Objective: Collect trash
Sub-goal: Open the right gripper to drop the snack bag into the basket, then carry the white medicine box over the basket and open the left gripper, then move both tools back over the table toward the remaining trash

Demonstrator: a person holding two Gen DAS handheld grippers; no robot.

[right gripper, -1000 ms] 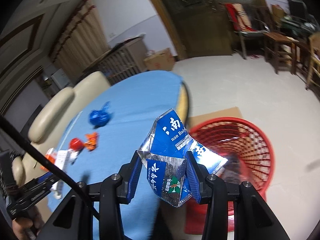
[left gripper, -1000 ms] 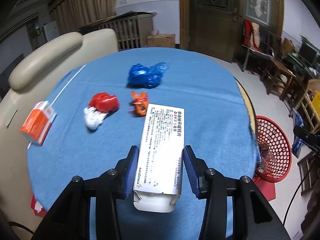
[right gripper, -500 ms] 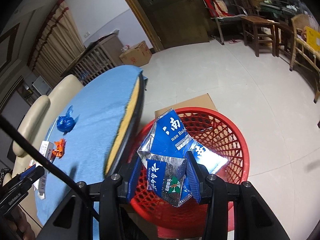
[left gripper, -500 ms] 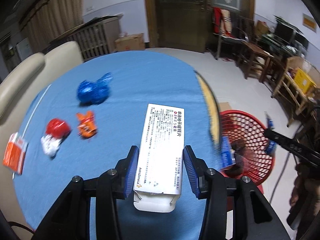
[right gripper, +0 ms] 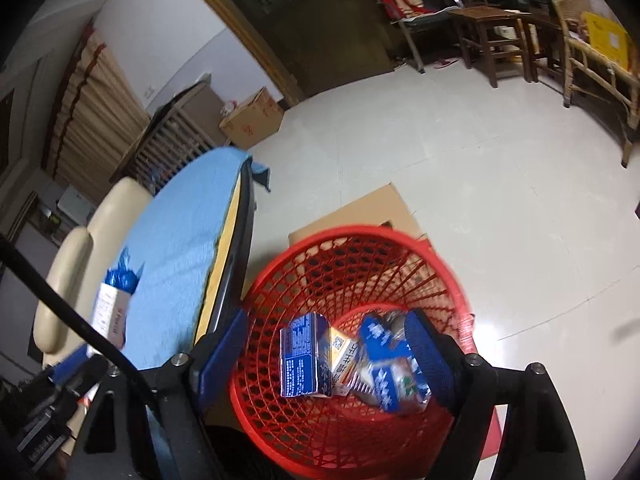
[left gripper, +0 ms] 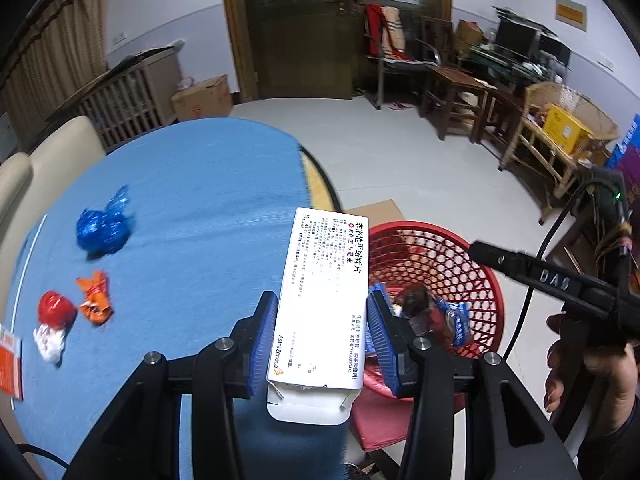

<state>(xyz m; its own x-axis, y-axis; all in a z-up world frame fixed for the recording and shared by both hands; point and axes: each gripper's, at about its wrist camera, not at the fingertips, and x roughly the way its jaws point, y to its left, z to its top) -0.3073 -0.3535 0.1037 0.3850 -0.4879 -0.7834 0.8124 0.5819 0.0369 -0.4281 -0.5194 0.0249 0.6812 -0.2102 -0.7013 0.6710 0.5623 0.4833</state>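
My left gripper (left gripper: 322, 336) is shut on a white medicine box (left gripper: 322, 304) and holds it over the table's right edge, close to the red mesh basket (left gripper: 476, 256). My right gripper (right gripper: 326, 354) is open and empty, right above the same basket (right gripper: 344, 264). The blue and silver carton (right gripper: 390, 372) lies in the basket beside a blue box (right gripper: 304, 360). On the blue tablecloth (left gripper: 208, 208) lie a blue wrapper (left gripper: 104, 228), an orange wrapper (left gripper: 94, 298), a red and white wrapper (left gripper: 52, 328) and an orange box (left gripper: 8, 364).
The basket stands on the floor by the round table's edge (right gripper: 234, 240), on cardboard (right gripper: 360, 212). A cream chair (right gripper: 80, 256) is behind the table. Wooden chairs (left gripper: 460, 96) and a door (left gripper: 304, 28) are across the open floor.
My right gripper moved over the basket, opened and dropped the blue carton into it. My left gripper swung right with the white box toward the basket.
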